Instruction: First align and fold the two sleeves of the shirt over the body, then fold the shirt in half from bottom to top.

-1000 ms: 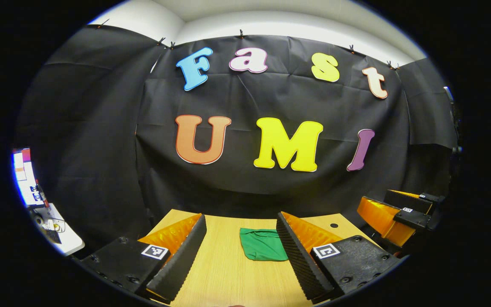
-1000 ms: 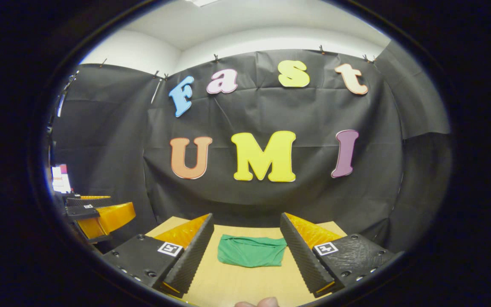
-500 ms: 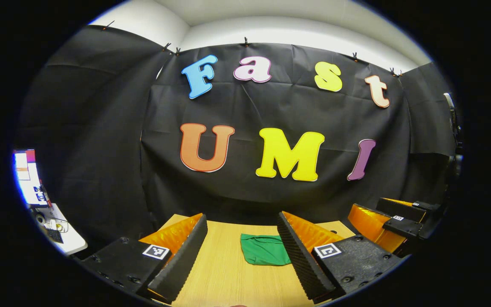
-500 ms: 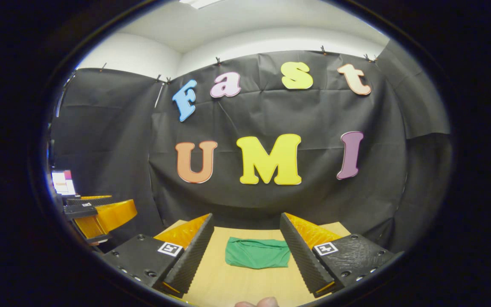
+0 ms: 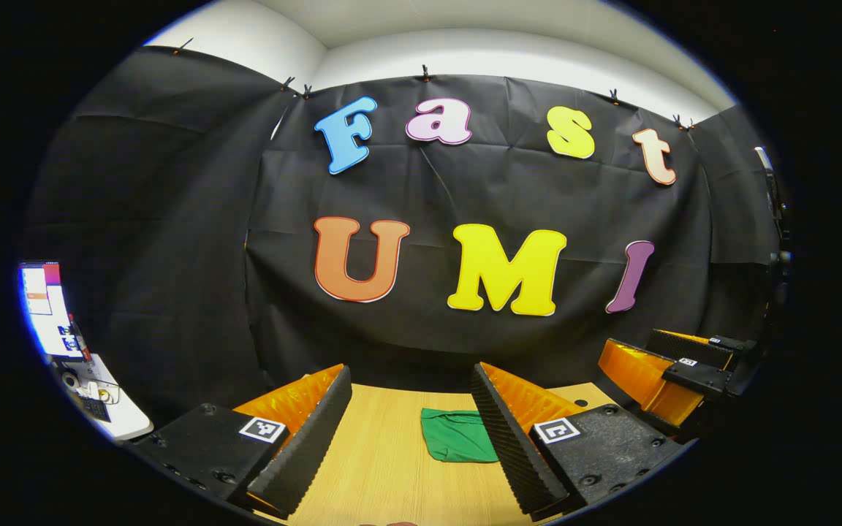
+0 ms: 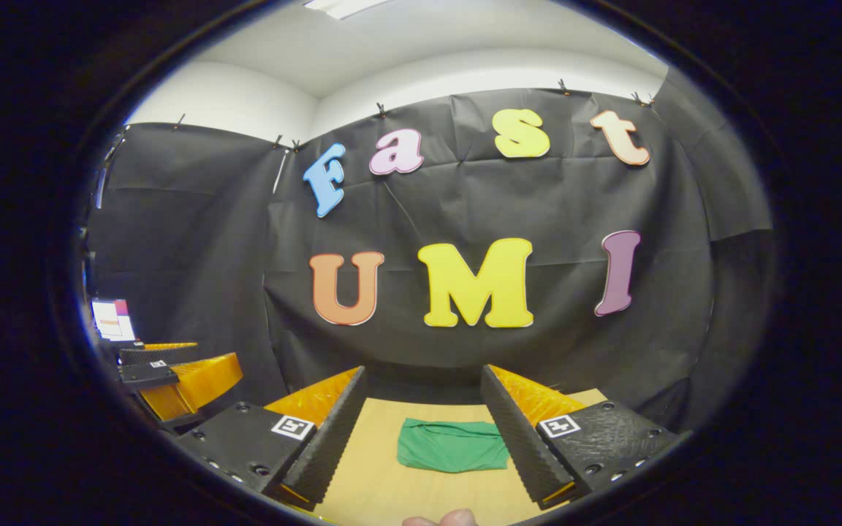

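left gripper view | both claws (image 5: 410, 446) (image 6: 421, 438) apart, empty | folded green shirt (image 6: 454, 444) on table (image 5: 384, 467)

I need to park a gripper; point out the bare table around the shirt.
Bare table lies between the folded green shirt and the near edge, and on the shirt's left. Behind the shirt only a narrow strip remains before the wall.

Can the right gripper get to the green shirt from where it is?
Probably yes. The right gripper is open and the green shirt lies ahead between its fingers on the table, with nothing between them.
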`<state>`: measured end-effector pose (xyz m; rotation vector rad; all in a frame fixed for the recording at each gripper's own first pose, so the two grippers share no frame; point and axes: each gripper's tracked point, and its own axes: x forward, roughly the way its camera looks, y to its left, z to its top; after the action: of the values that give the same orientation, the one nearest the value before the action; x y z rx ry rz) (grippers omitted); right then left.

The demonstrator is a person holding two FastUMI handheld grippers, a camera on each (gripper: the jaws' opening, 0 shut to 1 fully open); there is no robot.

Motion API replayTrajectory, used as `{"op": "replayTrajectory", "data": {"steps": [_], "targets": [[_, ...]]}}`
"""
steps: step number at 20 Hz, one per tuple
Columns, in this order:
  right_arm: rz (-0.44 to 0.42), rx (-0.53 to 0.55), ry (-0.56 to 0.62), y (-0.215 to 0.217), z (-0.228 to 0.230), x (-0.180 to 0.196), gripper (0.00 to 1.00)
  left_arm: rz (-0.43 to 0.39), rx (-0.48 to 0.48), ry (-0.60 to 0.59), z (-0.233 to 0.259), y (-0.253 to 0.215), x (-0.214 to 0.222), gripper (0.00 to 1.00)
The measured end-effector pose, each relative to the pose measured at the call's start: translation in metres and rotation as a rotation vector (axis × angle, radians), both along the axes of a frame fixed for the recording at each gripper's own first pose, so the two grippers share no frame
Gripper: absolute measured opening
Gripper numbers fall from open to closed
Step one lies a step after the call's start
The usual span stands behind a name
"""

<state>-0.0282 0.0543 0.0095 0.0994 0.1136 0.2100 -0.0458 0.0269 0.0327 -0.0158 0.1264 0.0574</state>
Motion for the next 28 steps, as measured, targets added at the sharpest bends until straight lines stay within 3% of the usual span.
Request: {"op": "replayTrajectory", "data": {"steps": [1,2,4,5,13,14,16,23,24,25,26,28], "targets": [[0.012,-0.007,0.008,0.002,-0.003,0.001,0.95,-0.001,-0.001,0.000,0.001,0.000,0.000,1.00],[0.016,-0.010,0.006,0.002,-0.003,-0.001,1.00,-0.004,-0.006,0.002,-0.001,-0.002,0.001,1.00],[0.013,0.002,-0.006,0.000,0.001,0.003,0.91,-0.006,0.004,0.010,-0.003,-0.005,0.001,1.00],[0.019,0.007,-0.006,0.001,0.000,0.005,0.96,-0.002,0.006,0.010,-0.003,-0.004,0.003,1.00],[0.028,-0.004,-0.028,-0.004,0.003,0.014,0.96,-0.030,-0.005,0.011,-0.005,-0.023,0.015,1.00],[0.028,-0.002,-0.030,-0.005,0.003,0.013,1.00,-0.032,-0.002,0.010,-0.004,-0.025,0.016,1.00],[0.035,0.001,-0.024,-0.006,0.000,0.012,0.96,-0.033,0.005,0.008,-0.005,-0.027,0.016,1.00],[0.049,0.000,-0.019,-0.011,-0.004,0.013,0.96,-0.033,0.012,0.010,-0.006,-0.036,0.015,1.00],[0.046,0.000,-0.019,-0.013,-0.004,0.012,1.00,-0.033,0.012,0.007,-0.005,-0.037,0.014,1.00],[0.045,0.000,-0.021,-0.015,-0.004,0.013,0.96,-0.033,0.012,0.006,-0.005,-0.039,0.015,1.00],[0.044,0.000,-0.022,-0.016,-0.004,0.013,1.00,-0.032,0.013,0.004,-0.004,-0.038,0.013,1.00],[0.050,0.001,-0.023,-0.014,-0.005,0.008,0.96,-0.032,0.015,-0.007,-0.003,-0.040,0.014,1.00]]}}
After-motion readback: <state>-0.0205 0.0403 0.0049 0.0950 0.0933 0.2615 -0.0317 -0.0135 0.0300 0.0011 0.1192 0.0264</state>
